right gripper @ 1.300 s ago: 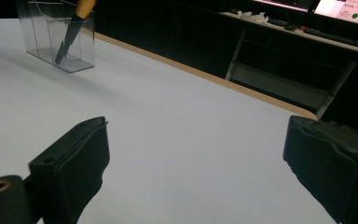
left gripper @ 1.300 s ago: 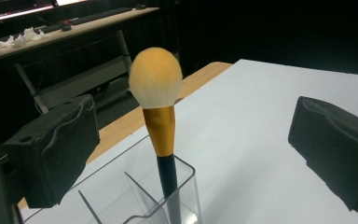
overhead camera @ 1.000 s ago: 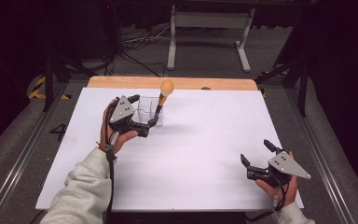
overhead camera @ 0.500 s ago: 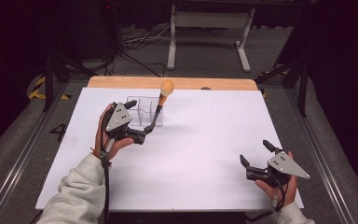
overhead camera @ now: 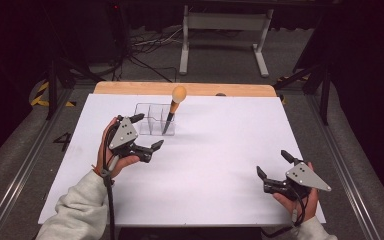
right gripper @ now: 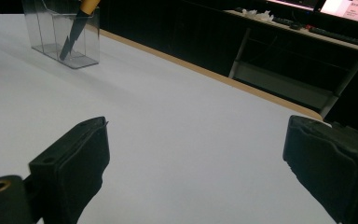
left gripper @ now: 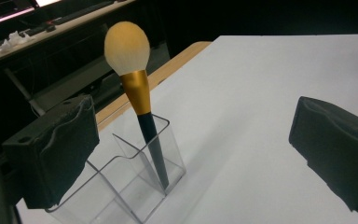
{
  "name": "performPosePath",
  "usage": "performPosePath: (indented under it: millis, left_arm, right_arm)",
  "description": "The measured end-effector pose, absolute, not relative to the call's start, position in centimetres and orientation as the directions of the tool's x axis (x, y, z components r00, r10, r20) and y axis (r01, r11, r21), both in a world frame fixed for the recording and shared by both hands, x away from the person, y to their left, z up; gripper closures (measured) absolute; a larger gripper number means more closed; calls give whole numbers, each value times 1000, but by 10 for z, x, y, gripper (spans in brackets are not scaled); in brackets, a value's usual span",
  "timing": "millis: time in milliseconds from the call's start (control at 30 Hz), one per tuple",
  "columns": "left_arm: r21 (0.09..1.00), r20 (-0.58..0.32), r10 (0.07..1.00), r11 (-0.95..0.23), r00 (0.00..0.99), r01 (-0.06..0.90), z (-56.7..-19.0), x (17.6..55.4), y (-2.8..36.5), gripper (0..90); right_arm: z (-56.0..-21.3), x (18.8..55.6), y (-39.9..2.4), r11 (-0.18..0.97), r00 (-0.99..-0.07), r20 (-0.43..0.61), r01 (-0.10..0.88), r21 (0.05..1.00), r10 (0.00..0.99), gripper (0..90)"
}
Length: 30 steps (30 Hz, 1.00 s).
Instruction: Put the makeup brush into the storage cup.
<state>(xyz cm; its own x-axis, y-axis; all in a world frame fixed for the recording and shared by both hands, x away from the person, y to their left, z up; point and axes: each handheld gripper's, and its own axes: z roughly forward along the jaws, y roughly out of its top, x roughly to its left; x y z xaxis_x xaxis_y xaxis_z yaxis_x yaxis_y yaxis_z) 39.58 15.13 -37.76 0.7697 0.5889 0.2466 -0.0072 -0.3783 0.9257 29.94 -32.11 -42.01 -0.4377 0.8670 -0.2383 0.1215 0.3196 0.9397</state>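
Left claw (overhead camera: 146,132) has drawn back from the clear organizer (overhead camera: 154,119), jaws spread, empty; brush (overhead camera: 173,107) leans upright just ahead. Right claw (overhead camera: 276,171) released, well apart.

A white sheet (overhead camera: 220,150) covers the counter, whose wooden edge (overhead camera: 130,88) shows along the far side. Beyond it, a white metal stand (overhead camera: 223,22) rests on grey floor, with black cables (overhead camera: 145,47) nearby and yellow-black hazard tape (overhead camera: 42,92) at left.
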Motion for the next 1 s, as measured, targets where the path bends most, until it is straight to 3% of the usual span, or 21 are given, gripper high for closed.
performPosePath:
  millis: [1000]
  left_arm:
    - [895, 283, 572, -445, 770, 1, -403, 368, 180, 17]
  right_arm:
    - [-421, 299, -318, 326, -445, -241, 125, 937, 862, 79]
